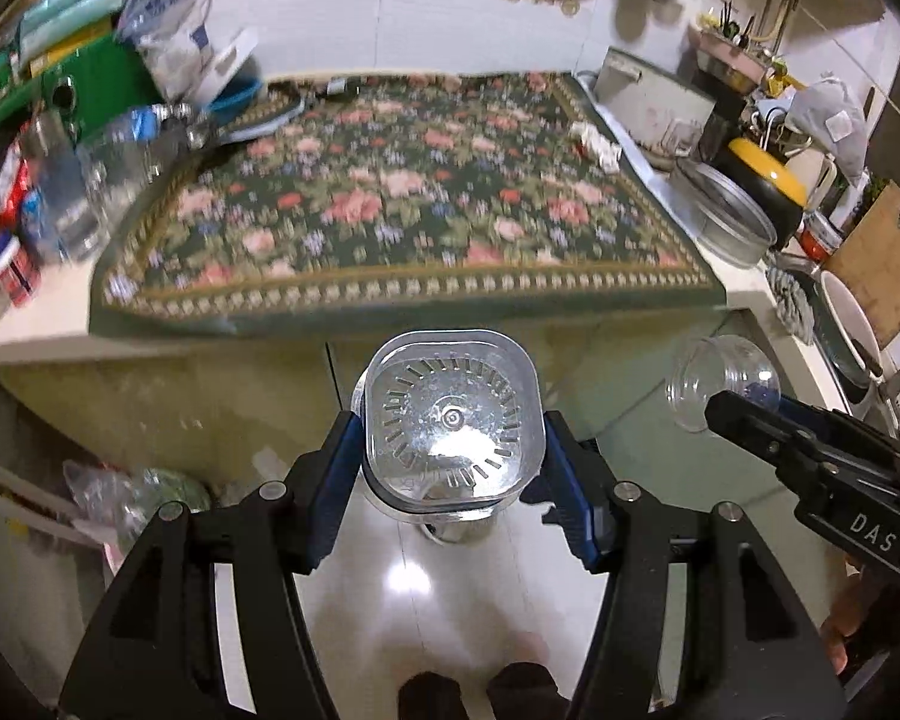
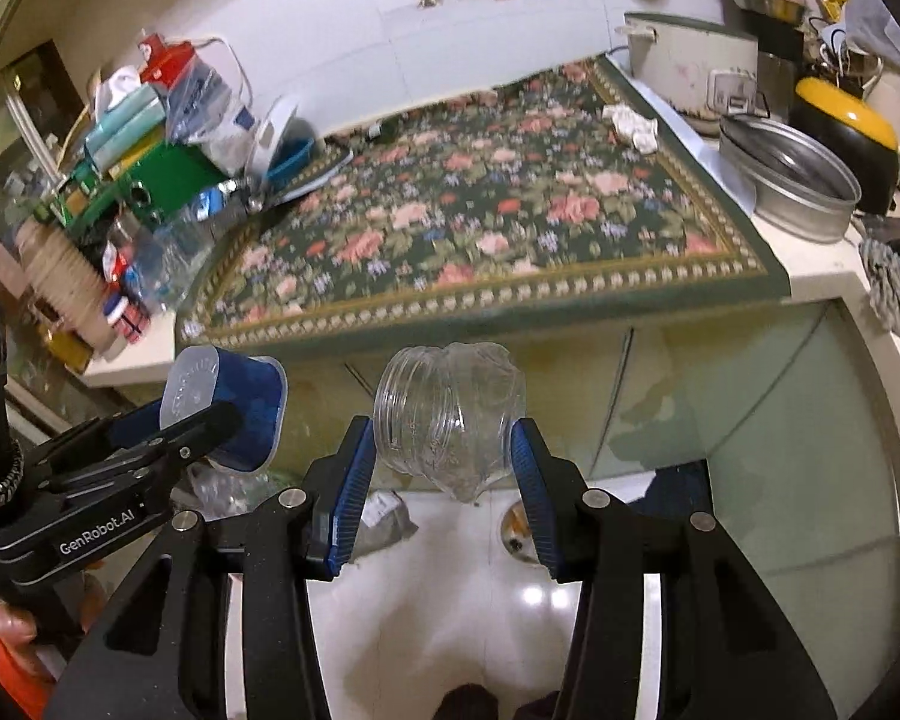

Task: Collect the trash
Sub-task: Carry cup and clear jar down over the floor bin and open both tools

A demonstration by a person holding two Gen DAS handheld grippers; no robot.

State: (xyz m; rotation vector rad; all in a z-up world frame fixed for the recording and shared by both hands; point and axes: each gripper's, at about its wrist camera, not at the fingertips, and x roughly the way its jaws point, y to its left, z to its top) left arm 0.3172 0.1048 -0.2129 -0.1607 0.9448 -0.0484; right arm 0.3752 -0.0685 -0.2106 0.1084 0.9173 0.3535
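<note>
Midway through the cleanup: my left gripper (image 1: 450,462) is clamped on a clear square plastic cup (image 1: 450,420), my right gripper (image 2: 444,456) on a crushed clear jar (image 2: 450,414), both held in front of the counter above the floor. No bin is visible; crumpled white paper (image 2: 633,123) remains on the floral mat (image 2: 480,210).

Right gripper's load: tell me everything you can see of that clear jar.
The clear jar looks like thin, ribbed transparent plastic, crumpled at its closed end. It has no lid; its threaded open mouth faces left in the right wrist view. It lies sideways, clamped between the right gripper and its blue pads, hanging in front of the counter cabinet above the floor.
</note>
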